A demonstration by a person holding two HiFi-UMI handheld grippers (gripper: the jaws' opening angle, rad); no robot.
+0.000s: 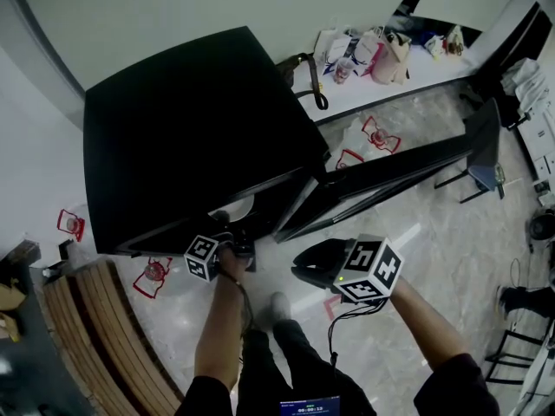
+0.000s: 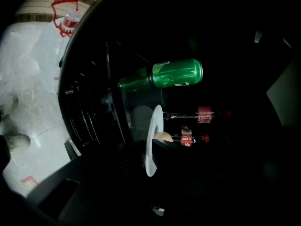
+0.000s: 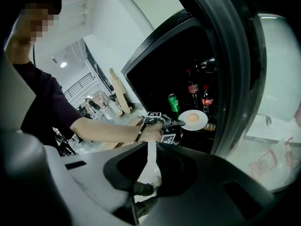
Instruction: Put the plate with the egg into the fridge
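Currently: fridge [image 1: 191, 128] stands with its door [image 1: 390, 167] open. My left tongs [image 2: 149, 147] are clamped on the plate [image 2: 154, 121] rim, egg [image 2: 163, 136] aboard. The plate sits at the front edge of the fridge opening, near a green can [image 2: 176, 73] and bottles [image 3: 192, 91]. My right tongs [image 3: 148, 161] are slightly apart with nothing in them, beside the door.

Done, I judge: plate brought to the fridge. Left: set it on a shelf, release, shut the door.

Unclear: the shelf under the plate is lost in the dark, so I cannot tell whether the plate rests yet. The head view hides it behind the fridge top.
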